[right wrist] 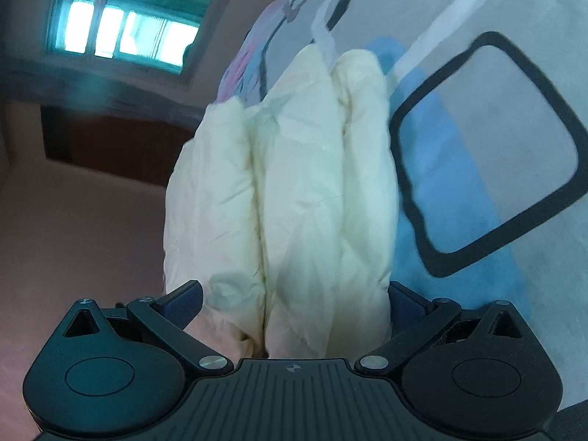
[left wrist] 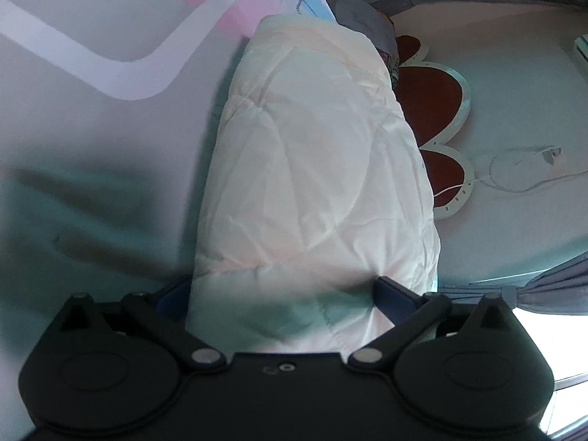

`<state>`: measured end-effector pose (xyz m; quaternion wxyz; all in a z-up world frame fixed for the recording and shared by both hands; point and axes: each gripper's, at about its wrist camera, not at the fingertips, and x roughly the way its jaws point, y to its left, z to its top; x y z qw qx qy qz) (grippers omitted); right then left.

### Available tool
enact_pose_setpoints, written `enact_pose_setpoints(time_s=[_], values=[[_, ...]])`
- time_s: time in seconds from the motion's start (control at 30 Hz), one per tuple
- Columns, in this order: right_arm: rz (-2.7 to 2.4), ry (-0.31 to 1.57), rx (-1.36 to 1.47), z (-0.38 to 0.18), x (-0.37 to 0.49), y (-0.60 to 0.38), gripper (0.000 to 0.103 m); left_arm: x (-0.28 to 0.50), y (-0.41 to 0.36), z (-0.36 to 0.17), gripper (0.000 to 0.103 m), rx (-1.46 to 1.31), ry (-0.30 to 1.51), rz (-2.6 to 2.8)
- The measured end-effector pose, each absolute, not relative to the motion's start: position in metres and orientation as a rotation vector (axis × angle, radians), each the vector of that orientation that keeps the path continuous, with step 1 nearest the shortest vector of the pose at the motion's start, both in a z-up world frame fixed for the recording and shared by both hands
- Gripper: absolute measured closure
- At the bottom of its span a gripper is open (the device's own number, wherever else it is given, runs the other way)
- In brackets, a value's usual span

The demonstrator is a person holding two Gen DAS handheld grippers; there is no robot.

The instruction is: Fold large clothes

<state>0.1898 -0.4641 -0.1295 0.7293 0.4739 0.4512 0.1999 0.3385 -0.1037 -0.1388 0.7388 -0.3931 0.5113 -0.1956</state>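
Observation:
A puffy white quilted garment (left wrist: 312, 169) fills the middle of the left wrist view, stretching away over the bed. My left gripper (left wrist: 283, 294) is shut on its near end, with the padding bulging between the blue finger pads (left wrist: 393, 290). In the right wrist view the same garment (right wrist: 294, 191) looks cream and is bunched in several thick folds. My right gripper (right wrist: 294, 294) is shut on that thick bundle, one blue pad (right wrist: 404, 301) on each side. Both fingertips are partly hidden by the fabric.
The bed sheet (left wrist: 92, 117) is pale with white, pink and blue shapes, and shows a black rounded square (right wrist: 488, 154). A red and white petal-shaped headboard (left wrist: 437, 110), a white cable (left wrist: 514, 180), grey curtains (left wrist: 544, 286) and a window (right wrist: 125, 33) surround the bed.

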Motion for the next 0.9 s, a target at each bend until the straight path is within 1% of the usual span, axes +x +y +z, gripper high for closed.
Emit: enact_pose_setpoints(time_s=[0.2, 0.5, 0.63, 0.73, 0.77, 0.8, 0.9], values=[[0.464, 1.019, 0.962, -0.126, 0.198, -0.449, 0.0, 0.34, -0.106, -0.143, 0.002, -0.884, 1.132, -0.442], [0.529, 1.059, 0.995, -0.134, 0.219, -0.437, 0.0, 0.345, -0.117, -0.147, 0.002, -0.875, 1.125, -0.473], [0.539, 1.049, 0.952, -0.132, 0.225, -0.425, 0.0, 0.343, -0.119, -0.144, 0.005, -0.837, 1.109, -0.475], [0.557, 1.052, 0.907, -0.13, 0.229, -0.418, 0.001, 0.337, -0.116, -0.14, 0.011, -0.797, 1.096, -0.485], [0.569, 1.055, 0.9, -0.13, 0.23, -0.416, 0.008, 0.337, -0.118, -0.138, 0.013, -0.784, 1.093, -0.493], [0.581, 1.065, 0.914, -0.132, 0.231, -0.415, 0.018, 0.337, -0.117, -0.136, 0.013, -0.768, 1.09, -0.502], [0.611, 1.062, 0.931, -0.134, 0.234, -0.413, 0.025, 0.336, -0.124, -0.128, 0.014, -0.692, 1.082, -0.531]])
